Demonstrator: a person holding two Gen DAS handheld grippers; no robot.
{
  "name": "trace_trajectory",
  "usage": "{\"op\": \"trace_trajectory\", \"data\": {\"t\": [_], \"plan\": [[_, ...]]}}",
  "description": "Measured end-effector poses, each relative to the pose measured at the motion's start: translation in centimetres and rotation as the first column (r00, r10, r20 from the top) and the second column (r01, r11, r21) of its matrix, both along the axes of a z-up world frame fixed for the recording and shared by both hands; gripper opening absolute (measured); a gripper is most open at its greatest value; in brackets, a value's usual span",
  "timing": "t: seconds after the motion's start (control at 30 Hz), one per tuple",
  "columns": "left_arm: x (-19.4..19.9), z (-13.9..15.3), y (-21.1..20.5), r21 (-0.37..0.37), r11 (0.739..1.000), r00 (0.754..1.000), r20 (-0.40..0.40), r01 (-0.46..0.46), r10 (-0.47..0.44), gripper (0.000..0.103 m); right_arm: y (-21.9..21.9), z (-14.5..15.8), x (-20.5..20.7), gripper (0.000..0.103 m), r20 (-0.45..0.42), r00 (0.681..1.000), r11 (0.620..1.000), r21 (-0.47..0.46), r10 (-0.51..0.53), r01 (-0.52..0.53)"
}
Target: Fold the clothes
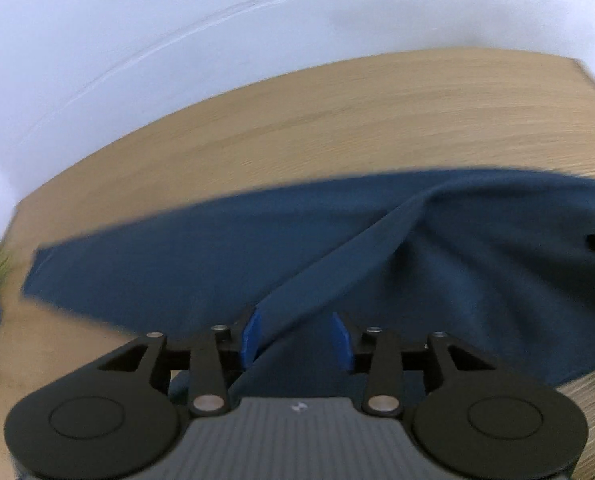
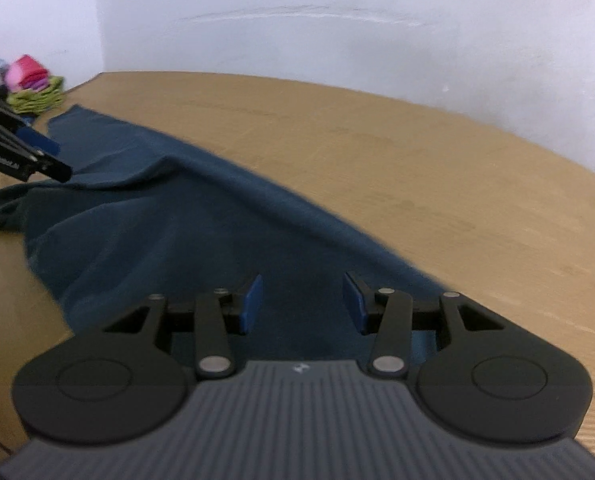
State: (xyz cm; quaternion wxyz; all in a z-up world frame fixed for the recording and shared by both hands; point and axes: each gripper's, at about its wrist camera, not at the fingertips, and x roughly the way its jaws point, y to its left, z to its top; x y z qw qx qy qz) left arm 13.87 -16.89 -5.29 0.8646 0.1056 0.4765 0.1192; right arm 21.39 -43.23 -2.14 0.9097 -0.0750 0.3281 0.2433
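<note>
Dark blue cloth lay rumpled on the wooden table, one ridge running up between the left gripper's parted pads. The right gripper hung spread above it, pinching nothing. Folding looked barely begun.

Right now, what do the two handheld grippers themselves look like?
Both match: the left gripper and right gripper have blue finger pads, black linkage arms with silver pivot pins, round black side housings and a ribbed grey body bearing a small white mark.
</note>
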Motion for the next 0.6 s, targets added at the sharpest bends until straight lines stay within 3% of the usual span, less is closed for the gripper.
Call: {"op": "trace_trajectory", "data": {"t": [0.13,0.27,0.43,0.5,0.6], "plan": [[-3.5,-0.7,3.6,0.05,0.995,0.997,-0.012,-0.082,0.082,0.042,2.2,-0.2,-0.7,0.047,0.004,0.999,0.999,-0.028,0.046,-0.046],[-5.5,-2.0,7.9,0.065,0.992,0.994,-0.021,-0.105,0.107,0.042,5.3,0.9,-1.1,0.047,0.055,0.994,0.991,-0.096,0.099,-0.093],[-6.4,-2.8,12.0,0.055,0.998,0.999,-0.017,0.029,-0.028,0.042,10.2,1.6,-0.1,0.047,0.089,0.986,0.972,-0.204,0.14,-0.119],[-6.6,-3.1,12.9,0.01,0.996,0.996,0.006,0.092,-0.092,0.042,11.6,1.8,0.1,0.047,0.088,0.985,0.968,-0.218,0.149,-0.127],[-5.9,-4.2,13.7,-0.063,0.991,0.993,0.016,0.118,-0.118,0.042,14.2,1.6,0.3,0.047,0.087,0.982,0.956,-0.259,0.167,-0.14]]}}
